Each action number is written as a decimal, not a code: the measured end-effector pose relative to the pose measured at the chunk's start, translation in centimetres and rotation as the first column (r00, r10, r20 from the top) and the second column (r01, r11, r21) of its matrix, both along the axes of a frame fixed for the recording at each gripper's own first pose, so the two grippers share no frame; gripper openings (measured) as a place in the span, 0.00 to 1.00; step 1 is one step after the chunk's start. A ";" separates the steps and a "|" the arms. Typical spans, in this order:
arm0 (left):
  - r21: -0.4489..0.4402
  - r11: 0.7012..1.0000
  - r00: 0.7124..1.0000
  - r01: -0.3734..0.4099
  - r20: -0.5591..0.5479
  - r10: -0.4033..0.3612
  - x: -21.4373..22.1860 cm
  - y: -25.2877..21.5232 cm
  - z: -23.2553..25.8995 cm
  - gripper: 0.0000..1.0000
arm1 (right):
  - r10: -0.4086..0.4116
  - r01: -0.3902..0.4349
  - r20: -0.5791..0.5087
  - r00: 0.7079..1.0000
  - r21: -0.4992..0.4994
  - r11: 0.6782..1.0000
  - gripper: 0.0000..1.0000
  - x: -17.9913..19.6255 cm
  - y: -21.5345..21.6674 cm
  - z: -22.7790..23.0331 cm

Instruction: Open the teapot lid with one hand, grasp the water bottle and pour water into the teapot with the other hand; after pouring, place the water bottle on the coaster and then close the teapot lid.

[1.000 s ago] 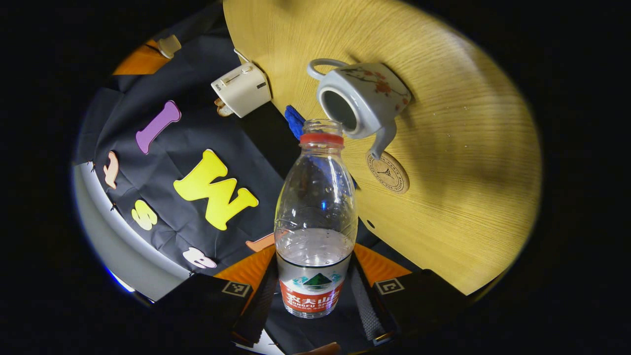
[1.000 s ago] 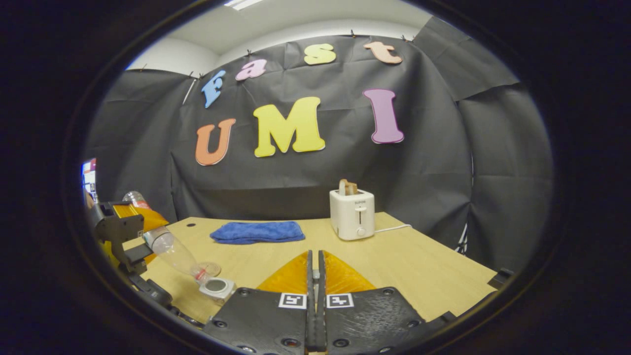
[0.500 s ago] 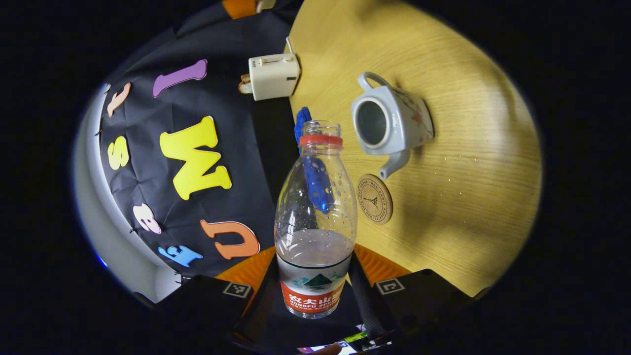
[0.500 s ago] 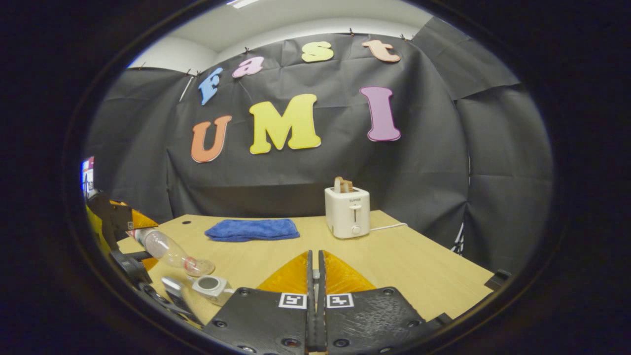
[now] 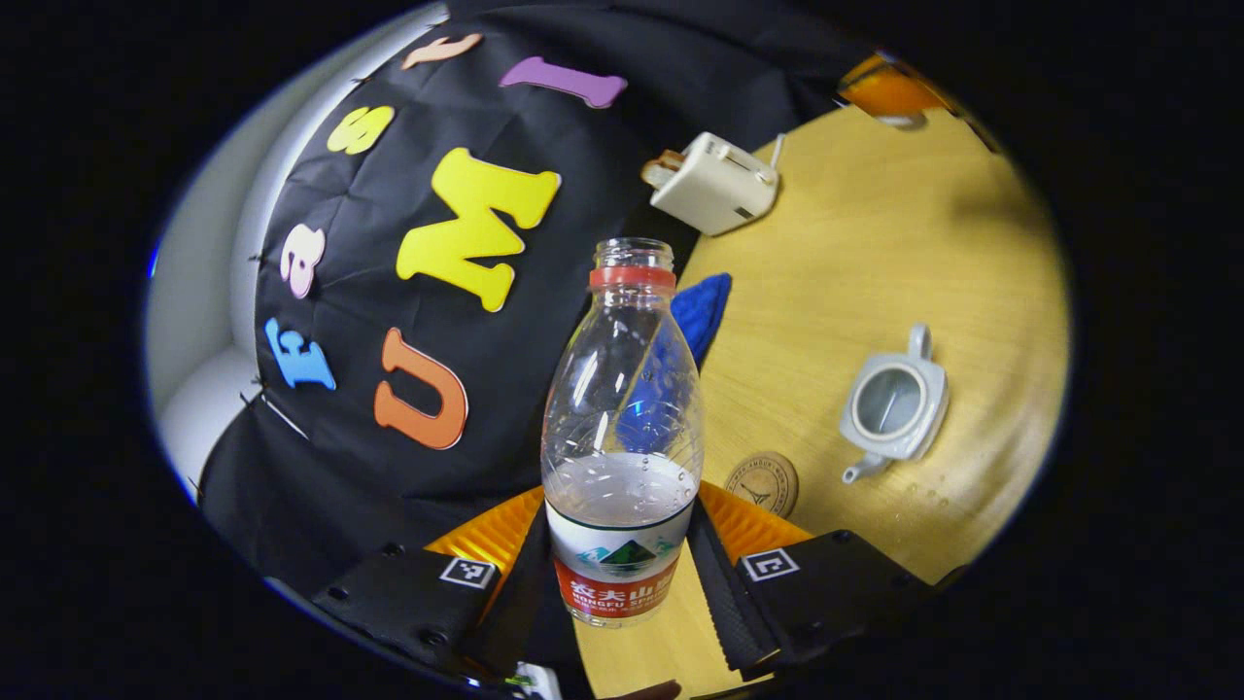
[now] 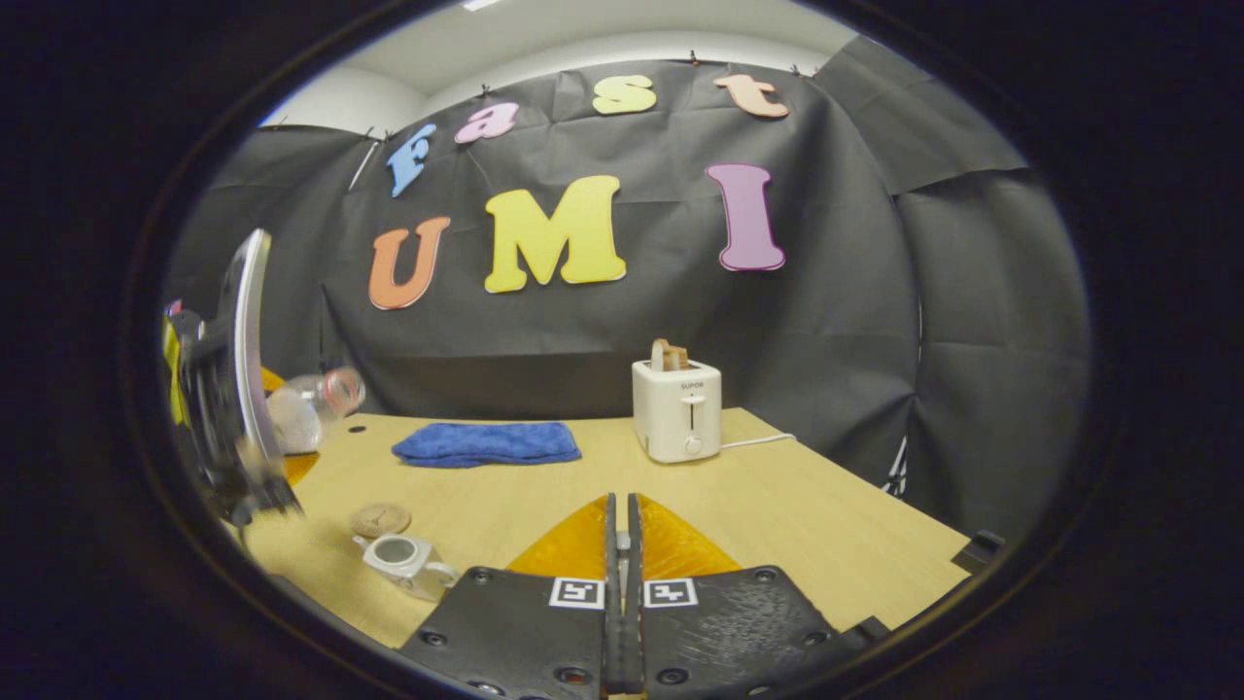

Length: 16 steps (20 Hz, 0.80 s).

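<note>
**One bottle lifted away from an open teapot**

One moment ago the water bottle tipped toward the teapot; now it has swung back, a little water left, clamped in the left gripper. Pouring looks finished. The coaster waits beside the lidless teapot. The right gripper is pressed closed; whether it holds the lid I cannot tell. The toaster's small lettering is unreadable.

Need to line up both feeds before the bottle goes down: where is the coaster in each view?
Left gripper view: the coaster lies low, right of centre, just right of the held water bottle.
Right gripper view: the coaster lies lower left on the table.
Shared landmark: the open teapot, its spout beside the coaster.
</note>
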<state>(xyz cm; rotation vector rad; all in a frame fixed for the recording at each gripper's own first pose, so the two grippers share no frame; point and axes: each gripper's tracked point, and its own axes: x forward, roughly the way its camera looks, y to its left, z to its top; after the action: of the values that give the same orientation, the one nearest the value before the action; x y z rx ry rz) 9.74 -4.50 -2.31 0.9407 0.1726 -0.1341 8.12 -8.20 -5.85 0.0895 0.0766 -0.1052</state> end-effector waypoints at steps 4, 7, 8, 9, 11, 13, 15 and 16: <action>-0.310 0.949 0.998 -0.056 -0.005 0.057 0.8 -0.2 2.1 0.77 | 0.013 -0.013 -0.003 1.000 -0.005 1.000 0.00 0.0 0.3 -0.1; -0.503 0.861 0.997 -0.070 -0.007 0.077 1.2 -0.3 2.5 0.77 | 0.036 -0.036 -0.008 0.999 0.030 0.999 0.00 0.2 0.9 -0.4; -0.552 0.831 0.997 -0.069 -0.004 0.081 1.5 -0.4 2.4 0.77 | 0.032 -0.032 -0.011 0.999 0.036 0.999 0.00 0.3 0.9 -0.6; -0.593 0.803 0.997 -0.057 0.012 0.080 1.7 -0.4 2.5 0.77 | 0.032 -0.031 -0.016 0.999 0.038 0.999 0.00 0.5 1.0 -0.8; -0.656 0.754 0.996 -0.042 0.037 0.087 2.4 -0.1 2.0 0.77 | 0.045 -0.044 -0.022 0.999 0.032 0.999 0.00 0.8 1.7 -1.0; -0.705 0.709 0.995 -0.035 0.040 0.090 3.3 0.5 1.2 0.77 | 0.054 -0.054 -0.014 0.998 0.012 0.998 0.00 1.1 2.1 -0.8; -0.752 0.659 0.996 -0.028 0.034 0.082 4.3 0.9 0.0 0.78 | 0.058 -0.058 -0.010 0.998 -0.009 0.998 0.00 1.2 2.4 -0.9; -0.772 0.635 0.996 -0.028 0.032 0.083 5.0 1.2 -0.5 0.78 | 0.054 -0.054 -0.010 0.998 -0.015 0.998 0.00 1.5 2.5 -0.9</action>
<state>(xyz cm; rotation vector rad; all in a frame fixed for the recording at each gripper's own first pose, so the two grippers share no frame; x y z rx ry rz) 14.72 -3.29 -2.83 0.0619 0.0655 -0.1036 9.64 -5.69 -6.72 0.0713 0.0879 -0.0523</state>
